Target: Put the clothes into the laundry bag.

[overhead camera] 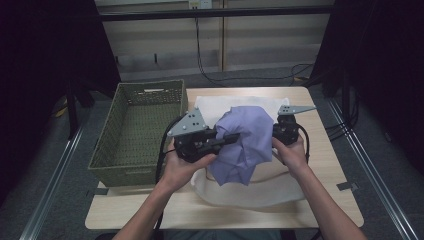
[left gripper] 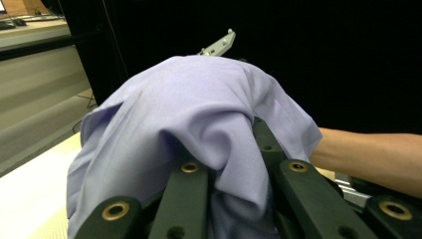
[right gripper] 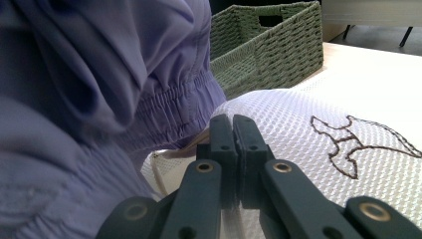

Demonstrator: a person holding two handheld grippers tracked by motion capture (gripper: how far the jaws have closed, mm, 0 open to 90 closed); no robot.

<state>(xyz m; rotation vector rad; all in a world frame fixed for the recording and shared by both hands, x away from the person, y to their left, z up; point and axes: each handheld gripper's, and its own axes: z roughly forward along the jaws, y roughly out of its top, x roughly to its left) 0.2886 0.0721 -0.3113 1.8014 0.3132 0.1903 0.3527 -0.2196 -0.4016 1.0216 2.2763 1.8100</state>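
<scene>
Lavender cloth (overhead camera: 243,142) hangs bunched at the centre of the high view, raised above a white mesh bag (overhead camera: 250,192) that lies on the wooden table (overhead camera: 325,170), with a green woven basket (overhead camera: 135,130) to the left of the frame. We hold the left gripper (overhead camera: 227,137) with its jaws pinched tight on a fold of the cloth; in the left gripper view the fabric drapes over and between them. The right gripper (right gripper: 234,130) has its jaws pressed together, and from its own view we judge they nip the bag's thin edge, though we cannot tell for certain. To do this step well, we should keep the bag's mouth lifted and steady with the right, and feed the cloth down low into the opening so no loose tail catches on the rim. No writing can be read; the bag carries only a dark stitched outline (right gripper: 358,144)
</scene>
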